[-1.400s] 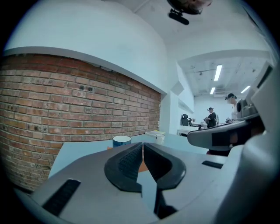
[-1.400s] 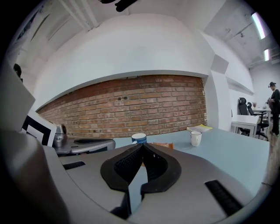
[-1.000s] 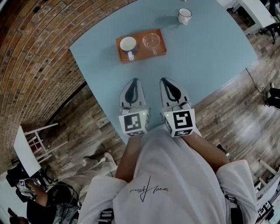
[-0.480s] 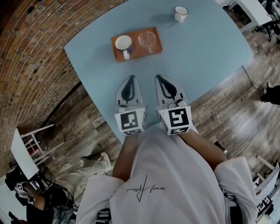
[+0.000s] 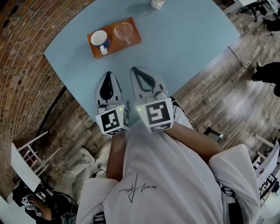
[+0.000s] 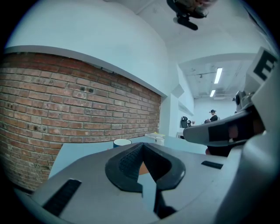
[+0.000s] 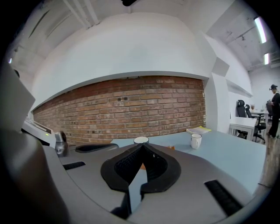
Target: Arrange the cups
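An orange tray (image 5: 133,39) lies on the pale blue table (image 5: 183,39). On it stand a blue mug with a white inside (image 5: 100,39) and a clear glass cup (image 5: 123,31). A white mug (image 5: 157,3) stands apart at the far edge, also seen as the white mug (image 7: 196,140) in the right gripper view. My left gripper (image 5: 109,75) and right gripper (image 5: 135,71) hover side by side over the near table edge, both shut and holding nothing, well short of the tray. The blue mug (image 6: 122,142) peeks over the left gripper's jaws.
A brick wall (image 5: 26,57) runs along the table's left side. Wooden floor (image 5: 227,83) lies to the right. A yellow-edged book (image 7: 199,130) rests at the far end of the table. White tables and office chairs (image 7: 249,118) stand far right.
Both grippers, the tray and the cups have shifted left and up in the head view as the head camera moved. The right gripper has edged slightly forward and looms larger.
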A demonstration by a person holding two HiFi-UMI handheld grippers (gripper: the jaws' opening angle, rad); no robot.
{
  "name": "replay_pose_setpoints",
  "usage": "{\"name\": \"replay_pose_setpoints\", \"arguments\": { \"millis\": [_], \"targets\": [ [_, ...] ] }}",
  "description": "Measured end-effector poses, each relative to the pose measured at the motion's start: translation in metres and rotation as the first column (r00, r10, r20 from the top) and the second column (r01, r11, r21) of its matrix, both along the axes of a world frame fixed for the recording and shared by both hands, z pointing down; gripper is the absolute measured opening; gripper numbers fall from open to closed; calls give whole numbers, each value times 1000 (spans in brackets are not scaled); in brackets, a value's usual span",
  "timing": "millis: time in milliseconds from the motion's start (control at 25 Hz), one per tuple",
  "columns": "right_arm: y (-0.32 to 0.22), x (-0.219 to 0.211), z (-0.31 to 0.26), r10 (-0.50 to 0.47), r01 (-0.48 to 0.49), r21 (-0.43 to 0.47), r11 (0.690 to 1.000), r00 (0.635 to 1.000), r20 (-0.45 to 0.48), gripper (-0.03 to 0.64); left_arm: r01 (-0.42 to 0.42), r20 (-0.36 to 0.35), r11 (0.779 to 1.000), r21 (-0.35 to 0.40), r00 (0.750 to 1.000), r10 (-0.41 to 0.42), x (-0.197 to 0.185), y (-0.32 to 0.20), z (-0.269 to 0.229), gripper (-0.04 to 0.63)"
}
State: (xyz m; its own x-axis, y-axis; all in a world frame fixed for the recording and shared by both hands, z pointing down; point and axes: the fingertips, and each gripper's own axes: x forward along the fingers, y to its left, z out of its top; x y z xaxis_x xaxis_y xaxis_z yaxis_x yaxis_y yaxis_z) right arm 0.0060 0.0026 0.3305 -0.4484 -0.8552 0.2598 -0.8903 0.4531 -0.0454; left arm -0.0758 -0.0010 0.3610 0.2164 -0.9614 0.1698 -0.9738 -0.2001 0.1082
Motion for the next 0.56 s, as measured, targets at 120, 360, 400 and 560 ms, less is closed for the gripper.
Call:
{"name": "replay_pose_setpoints", "arguments": {
  "millis": [120,360,400,560],
  "targets": [
    [4,-4,-5,3,-3,-2,1000,1000,1,20,-7,4,1000,0,1000,7,3,1,-1,9],
    [12,-7,-7,7,-7,-8,1000,1000,1,20,-19,8,1000,9,1000,19,10,3,-6,9],
    [13,-8,-6,6,-6,-10,1000,1000,1,18,-19,10,1000,9,1000,19,10,3,-6,9],
    [11,-11,-8,4,-4,-1,1000,1000,12,18,-10,13,1000,16,1000,10,8,1,-9,9]
  ]
}}
